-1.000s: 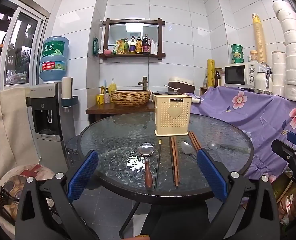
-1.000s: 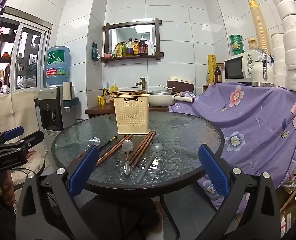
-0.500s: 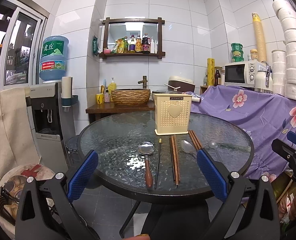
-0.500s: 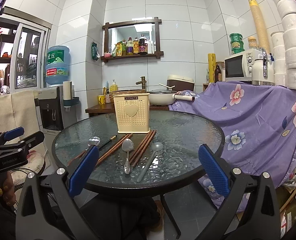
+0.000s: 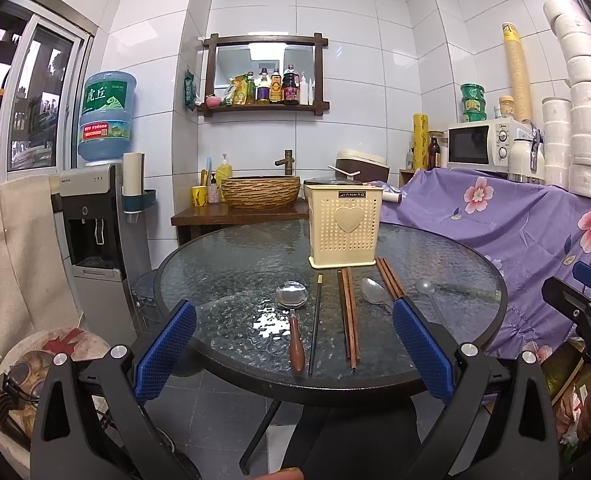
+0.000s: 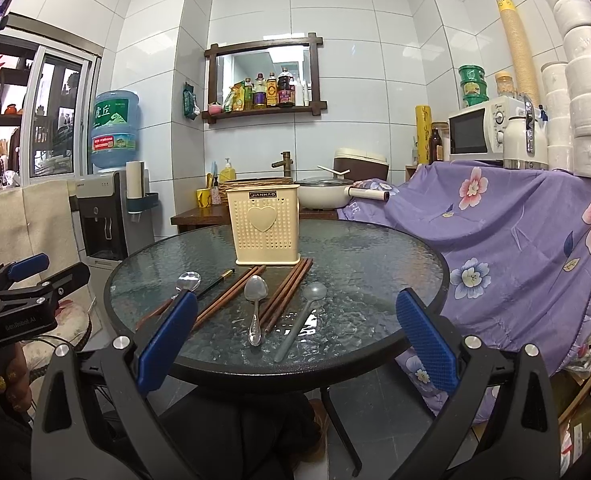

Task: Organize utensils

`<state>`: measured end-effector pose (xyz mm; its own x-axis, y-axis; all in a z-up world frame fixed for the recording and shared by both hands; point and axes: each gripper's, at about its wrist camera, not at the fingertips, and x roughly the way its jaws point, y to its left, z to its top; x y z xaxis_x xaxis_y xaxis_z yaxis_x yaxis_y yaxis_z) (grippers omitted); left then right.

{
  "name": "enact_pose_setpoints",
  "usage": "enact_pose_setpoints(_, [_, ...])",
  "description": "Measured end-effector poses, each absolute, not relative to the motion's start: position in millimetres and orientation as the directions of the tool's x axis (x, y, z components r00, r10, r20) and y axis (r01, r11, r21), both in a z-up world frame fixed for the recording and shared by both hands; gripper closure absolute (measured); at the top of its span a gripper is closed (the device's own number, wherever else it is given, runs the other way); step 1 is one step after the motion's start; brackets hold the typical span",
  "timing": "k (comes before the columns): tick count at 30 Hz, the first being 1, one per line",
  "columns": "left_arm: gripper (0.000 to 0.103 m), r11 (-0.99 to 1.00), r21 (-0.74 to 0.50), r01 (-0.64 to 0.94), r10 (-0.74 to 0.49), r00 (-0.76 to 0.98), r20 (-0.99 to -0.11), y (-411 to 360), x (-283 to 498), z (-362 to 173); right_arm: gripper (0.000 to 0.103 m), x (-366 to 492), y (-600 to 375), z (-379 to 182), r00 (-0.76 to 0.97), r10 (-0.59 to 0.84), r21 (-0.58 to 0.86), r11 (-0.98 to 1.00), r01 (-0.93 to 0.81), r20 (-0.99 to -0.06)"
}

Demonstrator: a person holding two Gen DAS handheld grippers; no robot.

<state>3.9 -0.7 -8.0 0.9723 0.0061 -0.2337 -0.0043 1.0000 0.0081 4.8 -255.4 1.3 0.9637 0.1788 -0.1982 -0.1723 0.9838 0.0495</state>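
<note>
**Both claws released at the near edge of the table, utensils lying in a row before the holder**

Nearest the left camera, the left claw (image 5: 293,350) is spread wide, its blue pads apart and holding nothing, poised over the near rim of the round glass table (image 5: 223,280). The right claw (image 6: 295,336) stands the same way in its own view: splayed, empty, at the table's near edge.

On the glass just beyond lie the utensils, side by side and pointing toward the holder. From the left: a wooden-handled spoon (image 5: 293,320) with its bowl away from the camera, a single black chopstick (image 5: 315,322) just beside it, then a pair of brown chopsticks (image 5: 348,314). Next comes a metal spoon (image 6: 255,304), a second pair of brown chopsticks (image 6: 289,294) slanting beside it, and a translucent spoon (image 6: 303,316) farthest right.

Behind their far tips, upright on the table, stands the cream perforated utensil holder (image 5: 345,228) with a heart on its front; nothing shows above its rim.

Farther back, a purple floral cloth (image 6: 515,220) drapes the furniture at right, and a water dispenser (image 5: 91,216) stands at left against the tiled wall.
</note>
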Motion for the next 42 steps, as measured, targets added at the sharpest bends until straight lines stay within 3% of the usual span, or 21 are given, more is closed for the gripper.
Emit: enact_pose_setpoints(42, [0.006, 1.0, 0.016, 0.002, 0.002, 0.968, -0.25, 0.3, 3.1, -5.7, 0.005, 6.0, -255.5, 0.0, 0.962, 0.181, 0.049, 0.983, -0.175, -0.204])
